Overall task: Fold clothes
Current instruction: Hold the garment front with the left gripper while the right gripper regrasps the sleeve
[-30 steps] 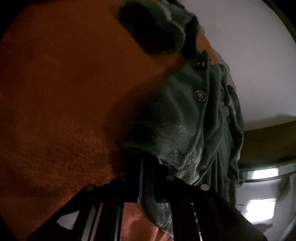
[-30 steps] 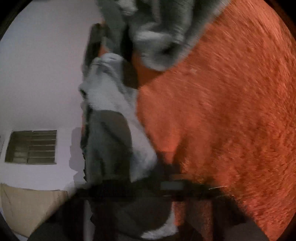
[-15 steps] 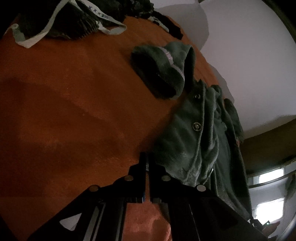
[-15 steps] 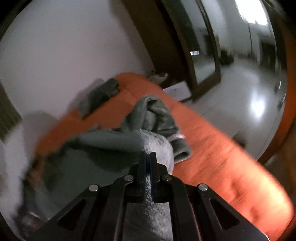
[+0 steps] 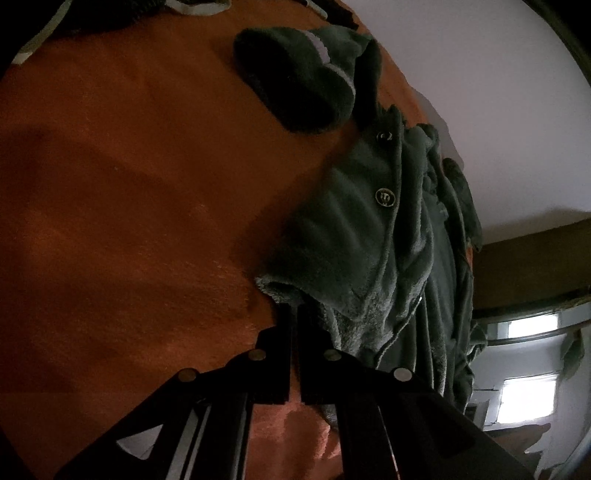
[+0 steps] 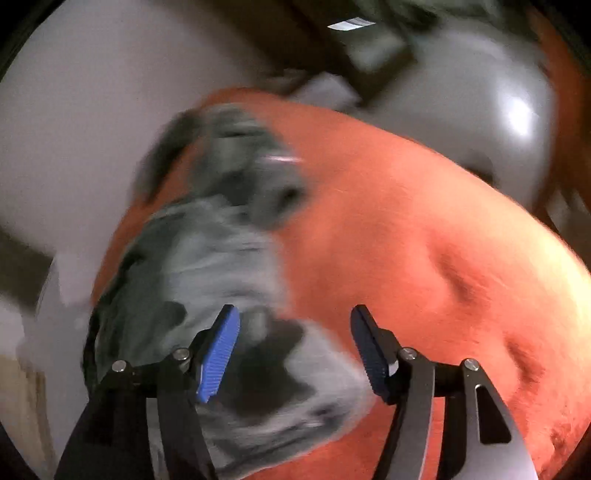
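Observation:
A dark green fleece garment (image 5: 351, 240) with round buttons (image 5: 386, 197) lies rumpled on an orange bedspread (image 5: 129, 221). One thick folded part (image 5: 295, 74) sits farther off. My left gripper (image 5: 293, 314) is shut, its tips pinching the garment's near hem. The right wrist view is blurred by motion. There my right gripper (image 6: 295, 332) has its jaws opening, with the blue pad (image 6: 219, 354) standing apart from the other finger. The grey-green garment (image 6: 207, 258) lies under and beyond the jaws, and neither pad presses on it.
More dark clothing with pale trim (image 5: 110, 7) lies at the bedspread's far edge. A white wall (image 5: 480, 92) runs along the bed's right side. In the right wrist view a glossy floor (image 6: 461, 92) shows beyond the bed (image 6: 424, 240).
My right gripper was shut on the fleece half a second ago; now it stands open, has swung fast, and the cloth lies loose below. My left gripper stays shut at the hem.

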{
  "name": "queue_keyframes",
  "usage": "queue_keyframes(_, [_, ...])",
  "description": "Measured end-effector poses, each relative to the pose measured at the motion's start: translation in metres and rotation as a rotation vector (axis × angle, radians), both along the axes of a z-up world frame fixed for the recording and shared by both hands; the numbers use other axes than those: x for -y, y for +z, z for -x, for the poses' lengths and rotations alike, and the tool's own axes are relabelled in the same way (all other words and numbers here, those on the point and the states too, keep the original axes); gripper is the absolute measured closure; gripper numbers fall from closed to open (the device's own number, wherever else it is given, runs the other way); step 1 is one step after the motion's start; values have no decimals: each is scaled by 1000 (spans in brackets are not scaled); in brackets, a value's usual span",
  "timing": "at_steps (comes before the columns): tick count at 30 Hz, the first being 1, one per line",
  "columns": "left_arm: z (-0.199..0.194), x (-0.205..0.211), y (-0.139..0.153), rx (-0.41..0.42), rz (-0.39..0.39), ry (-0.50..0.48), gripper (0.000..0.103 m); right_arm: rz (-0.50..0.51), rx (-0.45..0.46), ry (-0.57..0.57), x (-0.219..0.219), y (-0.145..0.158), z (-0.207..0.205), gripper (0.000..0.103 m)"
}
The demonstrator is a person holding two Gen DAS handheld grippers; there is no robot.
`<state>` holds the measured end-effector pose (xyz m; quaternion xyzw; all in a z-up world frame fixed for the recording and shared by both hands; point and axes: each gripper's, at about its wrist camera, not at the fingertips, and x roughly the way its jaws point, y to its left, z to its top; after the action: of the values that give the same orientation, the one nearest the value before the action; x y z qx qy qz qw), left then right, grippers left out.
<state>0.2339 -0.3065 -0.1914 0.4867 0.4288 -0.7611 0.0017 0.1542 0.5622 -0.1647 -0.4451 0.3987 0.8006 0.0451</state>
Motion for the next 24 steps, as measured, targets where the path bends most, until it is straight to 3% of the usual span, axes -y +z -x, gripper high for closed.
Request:
queue_keyframes(2, [2,-4,-3,13,-11,-3,100,79,31,-32,-11,-21,-5,41])
queue_keyframes(5, [4,-9,-6,30,-20,-11,100,230,-33,-5,-7,-38,-7,42])
queue_keyframes(6, [4,-10,-6,33,-21,-12,100,256,-52,-4,-4,-39,-8,55])
queue_keyframes(7, [4,-11,-7,39,-23,-14,100,252,-59,-8,0,-38,-8,85])
queue_keyframes(8, [4,-12,-8,44,-29,-15,100,249,-66,-13,4,-37,-8,98])
queue_keyframes(12, [3,-14,-9,52,-58,-22,100,228,-177,-25,27,-10,-22,97])
queue_keyframes(14, [3,-17,-9,51,-58,-34,100,147,-273,52,59,21,-33,97])
queue_keyframes(16, [4,-20,-11,54,-66,-46,100,-14,-320,224,112,51,-37,97])
queue_keyframes(19, [5,-26,-14,60,-80,-63,100,-441,-259,594,228,58,-50,97])
queue_keyframes(20, [6,-27,-15,61,-84,-69,100,-530,-234,706,261,50,-56,97])
queue_keyframes(24, [5,-31,-13,60,-90,-86,99,-467,-75,916,309,11,-52,94])
